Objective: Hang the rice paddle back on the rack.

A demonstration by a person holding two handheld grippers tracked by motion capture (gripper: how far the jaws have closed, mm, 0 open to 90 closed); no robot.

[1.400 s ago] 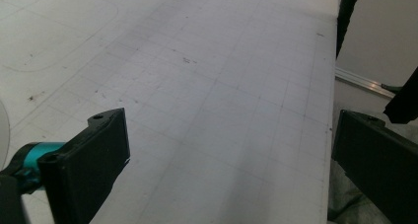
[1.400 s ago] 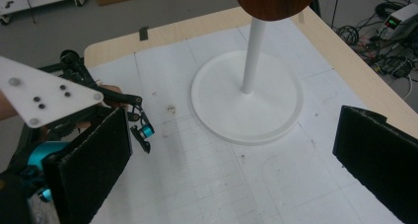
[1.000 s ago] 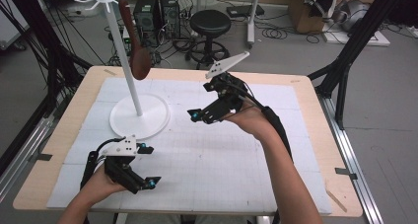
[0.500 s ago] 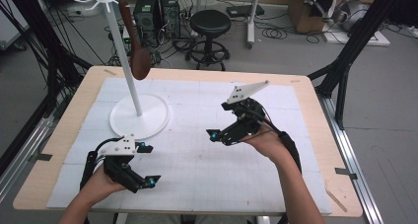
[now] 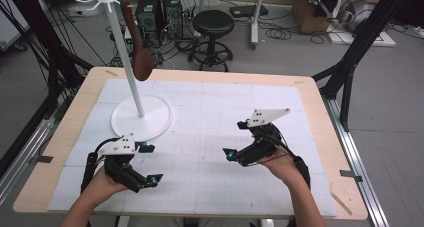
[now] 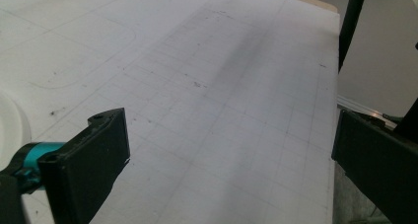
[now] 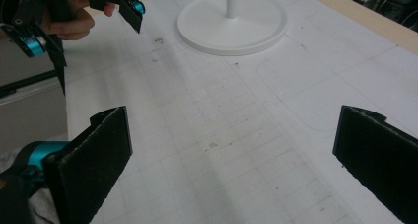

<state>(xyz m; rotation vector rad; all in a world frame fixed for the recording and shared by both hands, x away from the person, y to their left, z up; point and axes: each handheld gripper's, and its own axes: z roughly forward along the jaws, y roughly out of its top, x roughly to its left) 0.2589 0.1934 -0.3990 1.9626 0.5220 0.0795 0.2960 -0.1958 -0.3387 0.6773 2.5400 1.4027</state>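
A white stand [image 5: 141,118] with a round base and a thin pole rises at the table's back left. A brown wooden spoon [image 5: 137,52] hangs from one of its top hooks. My left gripper [image 5: 150,163] rests low near the front left, just in front of the base, open and empty. My right gripper [image 5: 236,139] hovers right of centre, also open with nothing in it. In the left gripper view the gripper [image 6: 231,155] has both jaws wide apart over bare white mat. In the right gripper view the gripper [image 7: 236,150] faces the stand base [image 7: 231,21] and the left gripper [image 7: 74,12].
A white gridded mat [image 5: 210,112] covers a wooden table [image 5: 320,107]. Behind the table stand a black stool [image 5: 213,24], computer cases and cables on the floor. Black frame legs [image 5: 350,62] stand at the right.
My right gripper has drawn back from near the stand, moving right and toward the front of the table, still open. The left gripper has stayed put.
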